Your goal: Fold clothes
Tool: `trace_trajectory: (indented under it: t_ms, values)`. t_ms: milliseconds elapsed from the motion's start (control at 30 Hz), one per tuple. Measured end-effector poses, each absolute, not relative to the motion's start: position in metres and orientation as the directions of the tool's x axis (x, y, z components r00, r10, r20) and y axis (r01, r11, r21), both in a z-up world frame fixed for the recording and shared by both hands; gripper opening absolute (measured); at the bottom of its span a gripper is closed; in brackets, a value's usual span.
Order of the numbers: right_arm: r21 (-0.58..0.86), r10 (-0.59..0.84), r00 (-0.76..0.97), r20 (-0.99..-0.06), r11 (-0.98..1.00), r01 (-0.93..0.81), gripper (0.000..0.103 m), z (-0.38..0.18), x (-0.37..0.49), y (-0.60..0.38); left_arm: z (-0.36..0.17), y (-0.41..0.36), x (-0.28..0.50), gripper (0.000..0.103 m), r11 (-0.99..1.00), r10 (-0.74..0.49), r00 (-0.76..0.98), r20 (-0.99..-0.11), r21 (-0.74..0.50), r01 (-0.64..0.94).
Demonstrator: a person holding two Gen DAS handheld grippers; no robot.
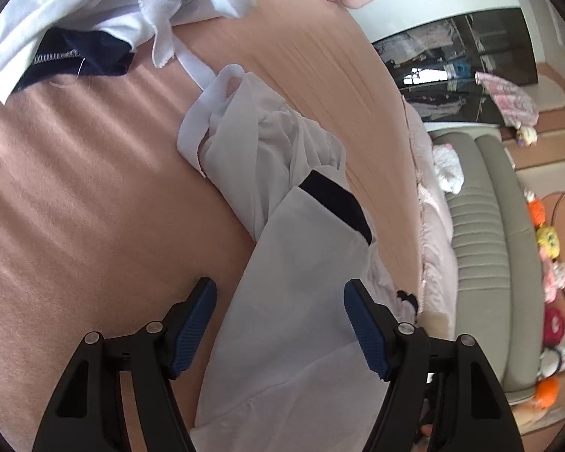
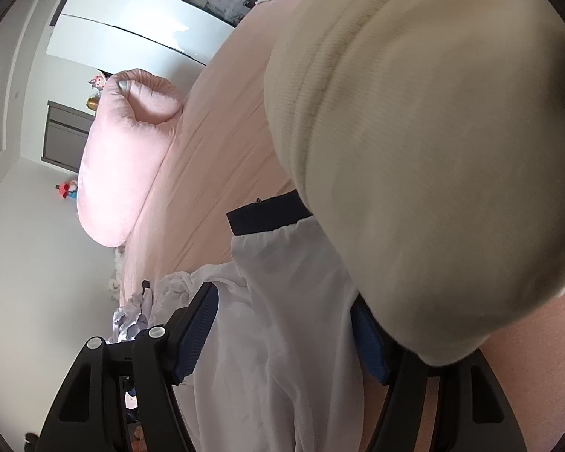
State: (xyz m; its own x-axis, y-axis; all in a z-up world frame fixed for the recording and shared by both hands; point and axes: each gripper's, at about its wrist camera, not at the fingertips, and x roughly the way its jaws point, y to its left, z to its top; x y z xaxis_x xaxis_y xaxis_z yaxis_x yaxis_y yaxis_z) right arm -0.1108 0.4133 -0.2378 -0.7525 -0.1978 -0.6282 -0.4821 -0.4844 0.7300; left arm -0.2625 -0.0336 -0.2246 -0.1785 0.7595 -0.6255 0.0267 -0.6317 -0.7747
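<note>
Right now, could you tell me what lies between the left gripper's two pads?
White garment fabric runs between the left gripper pads, seen in the left wrist view.

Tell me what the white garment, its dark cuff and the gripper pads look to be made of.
White garment: thin, slightly sheer woven cloth, matte; it drapes softly and light passes through.
Dark cuff: navy, denser band, probably knit; the white cloth gathers where it meets it.
Pads: blue, matte, finely ribbed, probably rubber or soft plastic.

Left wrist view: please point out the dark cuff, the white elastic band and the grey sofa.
dark cuff (image 1: 337, 203), left wrist view, middle of the band
white elastic band (image 1: 192, 128), left wrist view, its loop
grey sofa (image 1: 478, 248), left wrist view, ribbed seat
</note>
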Motion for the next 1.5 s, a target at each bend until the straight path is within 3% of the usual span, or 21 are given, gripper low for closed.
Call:
trace_trajectory:
  t_ms: [100, 200, 267, 367, 567, 733, 867, 1000, 1100, 1167, 1333, 1500]
  values:
    - [0.714, -0.179, -0.748, -0.639, -0.5, -0.49, 0.068, -0.238, -0.117, 0.411, -0.233, -0.043, -0.268, 0.069, -0.554, 0.811, -0.168, -0.561, -0.828, 0.089]
    - [0.689, -0.158, -0.739, -0.654, -0.527, -0.498, 0.062, -0.238, -0.12, 0.408, -0.232, -0.037, -0.268, 0.069, -0.553, 0.814, -0.172, -0.555, -0.831, 0.065]
    - [0.65, -0.124, -0.72, -0.683, -0.552, -0.522, 0.036, -0.24, -0.119, 0.407, -0.229, -0.031, -0.265, 0.068, -0.575, 0.802, -0.181, -0.57, -0.817, 0.024]
    - [0.591, -0.074, -0.691, -0.719, -0.588, -0.552, 0.009, -0.243, -0.118, 0.405, -0.223, -0.011, -0.258, 0.068, -0.641, 0.758, -0.208, -0.618, -0.765, -0.067]
    - [0.542, -0.04, -0.669, -0.743, -0.622, -0.565, 0.006, -0.241, -0.124, 0.401, -0.22, 0.008, -0.254, 0.074, -0.692, 0.717, -0.256, -0.649, -0.707, -0.148]
    - [0.534, -0.028, -0.672, -0.74, -0.632, -0.561, 0.007, -0.239, -0.127, 0.399, -0.221, 0.006, -0.258, 0.074, -0.68, 0.723, -0.261, -0.64, -0.726, -0.103]
    - [0.474, 0.0, -0.652, -0.758, -0.686, -0.551, 0.007, -0.234, -0.135, 0.393, -0.216, 0.019, -0.254, 0.07, -0.739, 0.669, -0.281, -0.689, -0.658, -0.147]
    - [0.379, 0.043, -0.613, -0.789, -0.751, -0.541, 0.006, -0.224, -0.147, 0.381, -0.21, 0.029, -0.245, 0.034, -0.846, 0.531, -0.335, -0.778, -0.506, -0.167]
    - [0.326, 0.071, -0.598, -0.798, -0.784, -0.528, 0.006, -0.218, -0.153, 0.371, -0.209, 0.031, -0.244, 0.025, -0.869, 0.494, -0.349, -0.796, -0.463, -0.174]
    - [0.289, 0.096, -0.594, -0.799, -0.804, -0.519, 0.003, -0.214, -0.155, 0.364, -0.207, 0.031, -0.245, 0.012, -0.886, 0.463, -0.354, -0.813, -0.436, -0.16]
    - [0.056, 0.27, -0.549, -0.791, -0.862, -0.504, 0.002, -0.194, -0.163, 0.331, -0.2, 0.018, -0.244, 0.005, -0.9, 0.432, -0.388, -0.814, -0.417, -0.127]
    - [-0.061, 0.352, -0.542, -0.763, -0.874, -0.483, 0.002, -0.177, -0.159, 0.291, -0.19, 0.006, -0.242, 0.004, -0.915, 0.4, -0.429, -0.81, -0.383, -0.13]
